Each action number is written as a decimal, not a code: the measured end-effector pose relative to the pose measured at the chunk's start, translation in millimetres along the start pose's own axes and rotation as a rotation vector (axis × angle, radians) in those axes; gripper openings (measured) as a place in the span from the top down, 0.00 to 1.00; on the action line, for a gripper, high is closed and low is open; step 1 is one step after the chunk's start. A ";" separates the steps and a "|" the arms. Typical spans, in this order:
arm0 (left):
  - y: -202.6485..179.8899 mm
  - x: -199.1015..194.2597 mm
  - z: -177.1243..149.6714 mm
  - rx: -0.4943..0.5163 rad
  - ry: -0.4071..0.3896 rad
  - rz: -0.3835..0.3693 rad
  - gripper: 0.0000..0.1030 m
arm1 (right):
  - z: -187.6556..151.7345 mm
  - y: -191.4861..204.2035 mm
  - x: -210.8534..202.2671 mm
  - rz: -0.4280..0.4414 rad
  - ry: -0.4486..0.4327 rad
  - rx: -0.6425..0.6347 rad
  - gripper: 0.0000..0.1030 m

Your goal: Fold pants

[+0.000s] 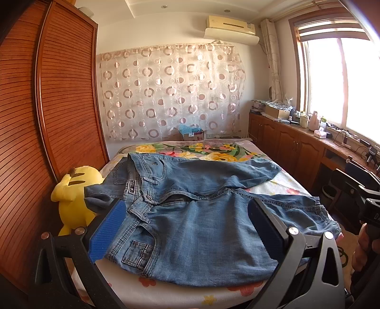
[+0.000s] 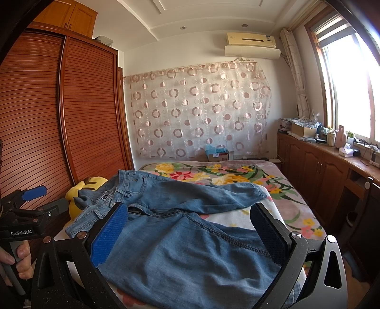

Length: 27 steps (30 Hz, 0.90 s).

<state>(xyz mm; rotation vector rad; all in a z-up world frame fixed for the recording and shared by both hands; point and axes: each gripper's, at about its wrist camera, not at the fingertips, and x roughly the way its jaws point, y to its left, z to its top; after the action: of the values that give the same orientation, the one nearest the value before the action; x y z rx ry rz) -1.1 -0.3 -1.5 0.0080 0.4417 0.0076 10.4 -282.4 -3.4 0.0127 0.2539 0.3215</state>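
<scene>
We see the blue jeans lying unfolded across the flowered bed — waistband toward the yellow plush toy, legs splayed rightward. Our left tongs and right tongs both hover above the denim, spread wide, gripping nothing.

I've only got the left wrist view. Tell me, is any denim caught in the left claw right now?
Observer: No. The right wrist view shows the left claw from the side, open and bare, raised beside the waistband end of the jeans.
Operator: What's holding it?
Observer: A hand wrapped round its handle, low at the left edge.
Operator: Anything above the wardrobe I can't see?
Observer: Wooden cupboards sit above the wardrobe.
</scene>
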 end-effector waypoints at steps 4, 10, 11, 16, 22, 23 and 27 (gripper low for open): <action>-0.2 -0.2 0.0 0.001 0.000 0.000 0.00 | 0.2 -0.1 -0.1 0.000 0.000 0.000 0.00; -0.5 -0.4 0.1 0.002 -0.001 0.001 0.00 | 0.2 0.1 -0.1 0.000 0.001 0.000 0.00; -0.6 -0.4 0.0 0.002 -0.002 0.001 0.00 | 0.2 0.0 -0.3 0.000 0.000 0.000 0.00; -0.8 -0.6 0.1 0.004 -0.003 0.001 0.00 | 0.2 -0.1 -0.6 0.000 -0.001 0.000 0.00; -1.1 -0.8 -0.1 0.005 -0.003 0.001 0.00 | -0.2 0.2 -0.2 -0.001 0.000 0.000 0.00; -1.1 -0.9 0.1 0.005 -0.004 0.002 0.00 | -0.2 0.2 -0.1 0.000 0.000 0.000 0.00; -1.3 -1.0 0.1 0.006 -0.004 0.003 0.00 | -0.1 0.2 -0.3 -0.001 0.000 0.001 0.00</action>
<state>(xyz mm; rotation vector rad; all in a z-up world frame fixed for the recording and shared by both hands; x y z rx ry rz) -2.0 -1.7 -1.0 0.0144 0.4374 0.0093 10.1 -282.3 -3.5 0.0131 0.2540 0.3208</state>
